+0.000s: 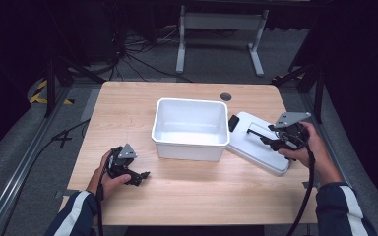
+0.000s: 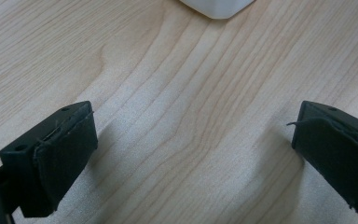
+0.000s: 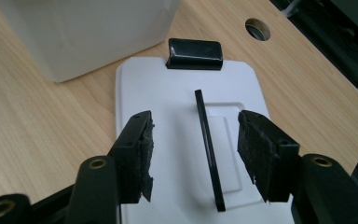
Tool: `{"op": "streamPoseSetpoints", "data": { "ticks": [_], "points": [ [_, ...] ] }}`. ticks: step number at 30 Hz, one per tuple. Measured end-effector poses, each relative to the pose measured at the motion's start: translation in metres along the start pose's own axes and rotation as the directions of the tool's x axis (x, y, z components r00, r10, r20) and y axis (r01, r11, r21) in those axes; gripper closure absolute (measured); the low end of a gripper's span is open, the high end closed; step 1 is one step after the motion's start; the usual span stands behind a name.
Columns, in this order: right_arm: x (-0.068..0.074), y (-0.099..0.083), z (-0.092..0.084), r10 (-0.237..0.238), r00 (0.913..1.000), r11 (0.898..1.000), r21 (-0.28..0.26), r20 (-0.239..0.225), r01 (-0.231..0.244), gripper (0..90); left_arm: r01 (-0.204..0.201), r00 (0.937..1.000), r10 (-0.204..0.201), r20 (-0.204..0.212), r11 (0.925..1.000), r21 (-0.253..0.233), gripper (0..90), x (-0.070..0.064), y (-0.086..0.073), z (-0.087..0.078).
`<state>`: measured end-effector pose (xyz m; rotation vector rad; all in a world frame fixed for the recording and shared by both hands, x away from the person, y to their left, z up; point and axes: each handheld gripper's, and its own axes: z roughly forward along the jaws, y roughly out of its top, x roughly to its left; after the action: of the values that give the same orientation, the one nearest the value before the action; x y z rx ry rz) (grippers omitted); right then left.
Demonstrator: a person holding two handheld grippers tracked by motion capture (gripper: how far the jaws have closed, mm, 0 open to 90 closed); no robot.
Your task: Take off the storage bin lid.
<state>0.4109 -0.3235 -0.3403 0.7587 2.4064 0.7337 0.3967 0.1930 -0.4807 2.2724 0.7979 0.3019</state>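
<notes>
1. The right gripper [image 3: 193, 154] hovers over the white lid [image 3: 177, 93], its fingers [image 3: 137, 154] apart with the lid's black handle bar [image 3: 209, 149] between them, untouched, nearer the right finger.
2. The lid lies flat on the tabletop [image 1: 128, 113]; its black clip [image 3: 195, 53] sits beyond the fingertips, close to the white bin [image 1: 191, 129].
3. The lid's outer end reaches towards the tabletop's right edge.
4. The left gripper [image 2: 191, 154] rests low, fingers [image 2: 65, 158] wide apart on nothing, bare wood between them, the bin's corner ahead.
</notes>
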Motion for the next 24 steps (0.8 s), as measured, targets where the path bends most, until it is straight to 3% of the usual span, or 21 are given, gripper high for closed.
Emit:
{"op": "streamPoseSetpoints", "data": {
  "ticks": [10,17,24],
  "points": [
    [0.015,-0.029,-0.02,0.034,0.9994,0.999,-0.033,0.009,-0.034,41.8,0.004,1.0,-0.004,-0.007,1.0,-0.003,0.4,0.0,0.0,0.0],
    [0.023,-0.048,-0.027,0.063,0.9979,0.997,-0.04,0.016,-0.062,35.5,0.004,1.0,-0.004,-0.008,1.0,-0.002,0.5,-0.001,0.0,0.0],
    [0.03,-0.069,-0.029,0.083,0.9964,0.995,-0.05,0.02,-0.081,35.5,0.004,1.0,-0.004,-0.005,1.0,-0.001,0.5,0.0,0.0,0.0]
  ]
}}
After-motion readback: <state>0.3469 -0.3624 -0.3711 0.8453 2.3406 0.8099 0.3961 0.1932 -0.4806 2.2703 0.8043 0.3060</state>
